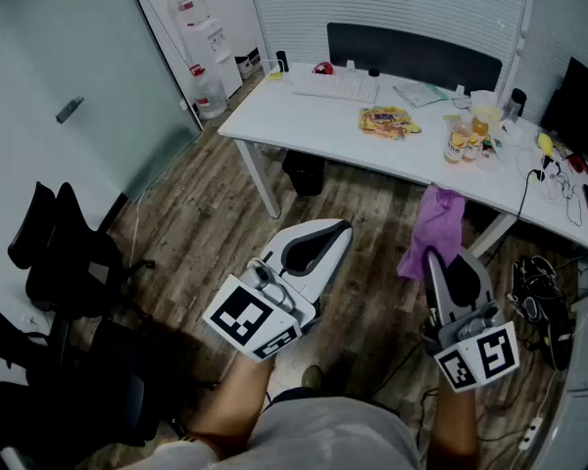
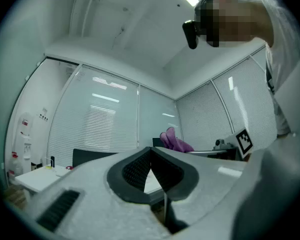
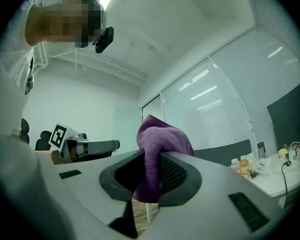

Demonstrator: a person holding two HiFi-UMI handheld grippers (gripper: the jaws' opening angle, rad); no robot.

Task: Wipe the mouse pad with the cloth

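I stand on the wood floor a step back from the white desk (image 1: 304, 116). My right gripper (image 1: 434, 256) is shut on a purple cloth (image 1: 436, 225), which bunches up above the jaws and hangs down between them. The right gripper view shows the cloth (image 3: 162, 139) pinched in the right gripper (image 3: 152, 159). My left gripper (image 1: 341, 228) is held beside it at the left, shut with nothing in it. In its own view the left gripper (image 2: 151, 151) has its tips meeting. I cannot pick out a mouse pad on the desk from here.
On the desk lie a keyboard (image 1: 335, 86), a red mouse (image 1: 321, 68), a snack packet (image 1: 389, 120) and drink bottles (image 1: 465, 143). A monitor (image 1: 583, 106) stands at the right end. Black chairs (image 1: 64, 253) are at my left. Cables (image 1: 539, 292) lie on the floor at right.
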